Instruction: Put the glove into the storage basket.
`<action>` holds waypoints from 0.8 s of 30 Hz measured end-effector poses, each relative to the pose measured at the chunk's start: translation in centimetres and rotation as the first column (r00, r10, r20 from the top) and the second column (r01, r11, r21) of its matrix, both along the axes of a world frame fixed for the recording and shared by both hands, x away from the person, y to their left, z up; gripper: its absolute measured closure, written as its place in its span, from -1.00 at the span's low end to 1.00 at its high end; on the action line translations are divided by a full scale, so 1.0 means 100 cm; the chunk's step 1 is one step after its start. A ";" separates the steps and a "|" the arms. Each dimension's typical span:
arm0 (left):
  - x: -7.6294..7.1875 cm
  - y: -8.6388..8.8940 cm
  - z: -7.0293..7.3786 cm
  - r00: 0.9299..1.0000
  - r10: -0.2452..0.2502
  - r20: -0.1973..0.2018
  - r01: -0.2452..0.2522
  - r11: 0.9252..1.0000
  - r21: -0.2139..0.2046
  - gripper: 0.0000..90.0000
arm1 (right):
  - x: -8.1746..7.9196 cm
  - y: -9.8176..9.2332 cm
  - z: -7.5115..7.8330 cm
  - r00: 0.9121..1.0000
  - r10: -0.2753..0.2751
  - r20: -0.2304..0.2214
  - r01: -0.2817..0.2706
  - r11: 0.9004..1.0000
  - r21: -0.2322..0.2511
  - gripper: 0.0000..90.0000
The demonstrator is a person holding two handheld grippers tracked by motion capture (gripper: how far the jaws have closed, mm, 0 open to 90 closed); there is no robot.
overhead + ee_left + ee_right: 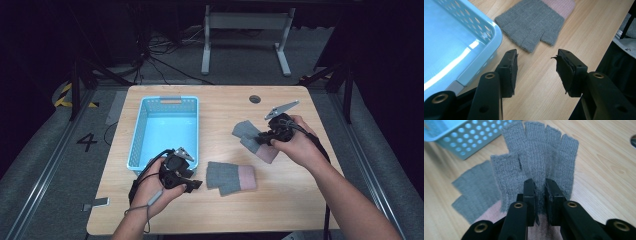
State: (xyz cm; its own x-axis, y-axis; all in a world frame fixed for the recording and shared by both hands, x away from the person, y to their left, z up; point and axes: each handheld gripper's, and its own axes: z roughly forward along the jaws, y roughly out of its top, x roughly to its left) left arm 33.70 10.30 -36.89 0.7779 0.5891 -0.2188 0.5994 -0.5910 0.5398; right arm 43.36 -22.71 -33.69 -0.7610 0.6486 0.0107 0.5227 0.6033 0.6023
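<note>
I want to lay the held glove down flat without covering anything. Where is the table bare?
Bare wood lies along the far edge between the blue basket and the dark round hole, and along the near edge below the flat glove. It is crowded mid-table: the left gripper, open, sits beside that glove, and the right gripper pinches the lifted glove.

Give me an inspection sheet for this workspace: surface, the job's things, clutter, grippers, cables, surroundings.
Surface: light wooden table, round grommet hole near the far edge.
Job's things: grey knitted fingerless glove with pink cuff in the right gripper; matching flat glove on the table; light blue perforated plastic basket, nothing in it.
Clutter: nothing seen.
Grippers: left gripper open over bare wood; right gripper shut on the glove.
Cables: black floor cables.
Surroundings: grey metal table frame behind.
</note>
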 end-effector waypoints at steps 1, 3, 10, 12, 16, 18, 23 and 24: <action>0.000 0.000 0.000 1.000 0.002 0.000 -0.002 1.000 0.000 0.17 | -0.002 0.002 0.001 1.000 0.009 0.001 -0.009 1.000 -0.001 0.79; 0.000 0.001 0.000 1.000 0.003 -0.002 -0.003 1.000 0.000 0.17 | -0.006 0.006 0.002 0.999 0.040 0.000 -0.040 0.999 -0.006 0.80; -0.003 0.003 0.000 1.000 0.010 -0.002 -0.010 1.000 0.001 0.17 | -0.015 0.019 0.005 0.993 0.119 -0.008 -0.120 0.993 -0.017 0.79; -0.004 0.004 -0.001 1.000 0.013 -0.001 -0.013 1.000 0.001 0.17 | -0.017 0.023 0.006 0.990 0.144 -0.008 -0.144 0.989 -0.020 0.79; -0.006 0.007 -0.001 1.000 0.019 -0.002 -0.019 1.000 0.002 0.17 | -0.020 0.031 0.006 0.980 0.197 -0.015 -0.198 0.980 -0.026 0.79; -0.007 0.008 0.000 1.000 0.027 -0.002 -0.027 1.000 -0.002 0.18 | -0.021 0.034 0.006 0.976 0.215 -0.015 -0.216 0.976 -0.028 0.79; -0.010 0.010 0.000 0.999 0.033 -0.005 -0.033 0.999 -0.002 0.18 | -0.023 0.041 0.004 0.966 0.257 -0.022 -0.258 0.966 -0.028 0.79; -0.010 0.011 0.000 0.999 0.033 -0.004 -0.033 0.999 -0.002 0.18 | -0.024 0.043 0.003 0.964 0.265 -0.026 -0.266 0.964 -0.028 0.79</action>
State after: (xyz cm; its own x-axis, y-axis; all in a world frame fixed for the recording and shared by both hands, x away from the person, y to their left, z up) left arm 32.71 11.37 -36.90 0.7572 0.6137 -0.2235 0.6207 -0.5696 0.5388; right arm 41.01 -18.45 -33.36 -0.9058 0.4234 0.0123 0.3538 0.7403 0.5717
